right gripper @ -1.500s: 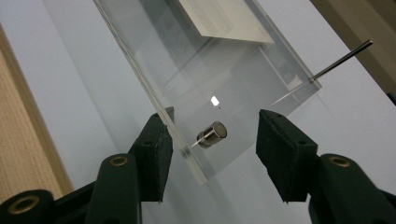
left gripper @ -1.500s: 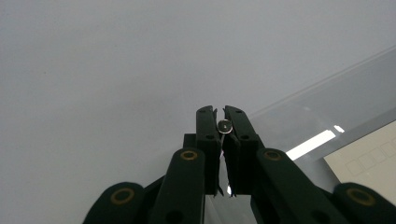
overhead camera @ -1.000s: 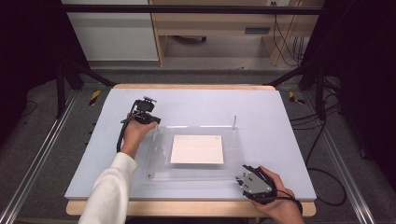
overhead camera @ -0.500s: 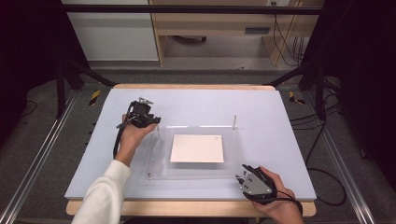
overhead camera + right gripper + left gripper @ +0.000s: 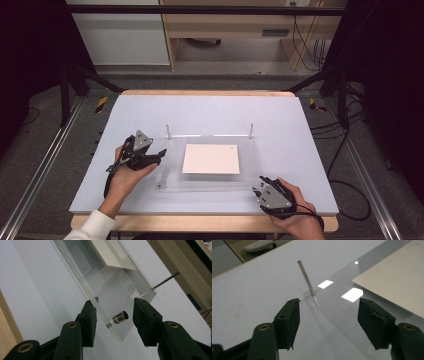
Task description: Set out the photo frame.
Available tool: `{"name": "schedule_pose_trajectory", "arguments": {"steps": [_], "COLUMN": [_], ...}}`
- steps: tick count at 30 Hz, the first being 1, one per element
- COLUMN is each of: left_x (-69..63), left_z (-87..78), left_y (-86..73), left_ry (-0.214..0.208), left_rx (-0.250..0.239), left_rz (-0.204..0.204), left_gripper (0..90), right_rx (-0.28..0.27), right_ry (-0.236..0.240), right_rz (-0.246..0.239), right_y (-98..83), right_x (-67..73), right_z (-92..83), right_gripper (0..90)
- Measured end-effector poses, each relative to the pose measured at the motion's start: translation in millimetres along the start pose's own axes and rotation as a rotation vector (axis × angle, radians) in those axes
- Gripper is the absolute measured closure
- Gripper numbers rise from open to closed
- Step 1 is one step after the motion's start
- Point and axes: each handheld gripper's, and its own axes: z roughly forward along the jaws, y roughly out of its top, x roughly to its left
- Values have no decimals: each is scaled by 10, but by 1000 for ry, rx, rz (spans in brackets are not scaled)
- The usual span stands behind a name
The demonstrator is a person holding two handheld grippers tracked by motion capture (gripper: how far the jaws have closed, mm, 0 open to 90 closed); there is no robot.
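Lying flat on the table (image 5: pixel 300 130), the clear plate (image 5: pixel 210 186) is carrying a white sheet (image 5: pixel 211 159). Its near right corner is sitting between the half-open right claw (image 5: pixel 260 188), untouched. The left claw (image 5: pixel 159 154), just opening, is gaping empty beside the left pin (image 5: pixel 306 277).

The left tongs (image 5: pixel 161 152) are black, with a grey three-cornered plate on top and a black cable trailing back along the hand. Seen close in the left gripper view, their two jaws are matt black blocks with ribbed pads, each hinged on a brass-coloured rivet. The right tongs (image 5: pixel 256 187) match: grey plate with small dark screws, black cable. A white cuff covers the left wrist.
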Motion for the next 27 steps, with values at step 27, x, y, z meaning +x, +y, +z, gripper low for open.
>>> {"name": "schedule_pose_trajectory", "arguments": {"steps": [27], "left_x": [-620], "left_z": [-573], "left_y": [-302], "left_ry": [-110], "left_rx": [-71], "left_rz": [175], "left_gripper": [89], "right_rx": [-11], "right_ry": [-8], "right_rz": [8], "right_y": [12], "right_x": [-6], "right_z": [-15], "right_gripper": [555]}}
